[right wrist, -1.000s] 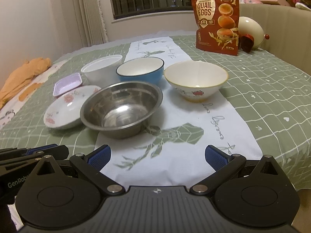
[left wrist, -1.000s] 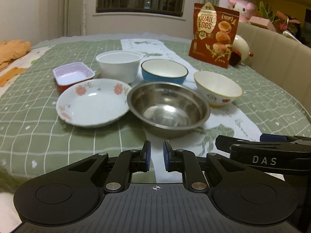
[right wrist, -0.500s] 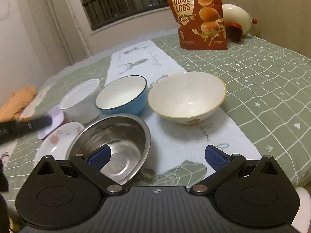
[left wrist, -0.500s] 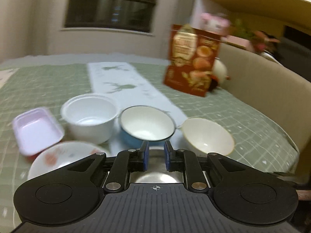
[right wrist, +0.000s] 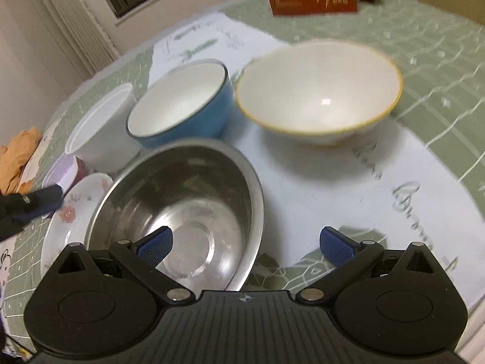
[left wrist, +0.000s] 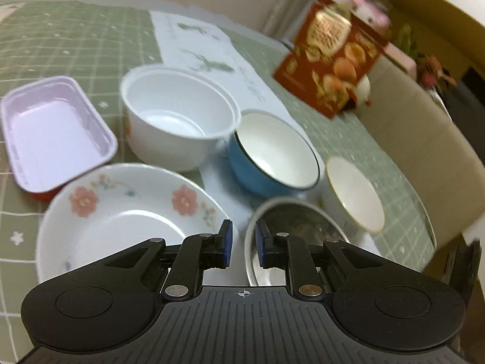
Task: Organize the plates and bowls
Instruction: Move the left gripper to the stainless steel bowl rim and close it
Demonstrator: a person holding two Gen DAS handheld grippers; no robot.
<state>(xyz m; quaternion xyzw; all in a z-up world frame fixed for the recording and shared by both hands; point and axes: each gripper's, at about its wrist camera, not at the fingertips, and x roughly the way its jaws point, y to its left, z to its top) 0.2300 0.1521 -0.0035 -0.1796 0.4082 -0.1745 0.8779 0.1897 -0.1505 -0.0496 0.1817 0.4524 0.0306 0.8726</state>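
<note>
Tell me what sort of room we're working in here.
Most likely a home dining area: a table under a green checked tablecloth, everyday dishes such as the floral plate and blue bowl, plus a snack bag.

On the bench (left wrist: 75, 39) a runner (left wrist: 194, 45) lies from front to back down the middle. In the left wrist view, a plate (left wrist: 127, 221) sits nearest on the left, with a metal bowl (left wrist: 303, 215) just beside it on the right. Behind the plate, a tray (left wrist: 51, 130) lies at the far left, and a tub (left wrist: 178, 115) stands to the tray's right. A bowl (left wrist: 272, 151) sits right of the tub and behind the metal bowl. A second bowl (left wrist: 354, 194) sits furthest right. A snack bag (left wrist: 330, 57) stands well behind them all. A cloth (right wrist: 15, 157) lies at the bench's left edge.
</note>
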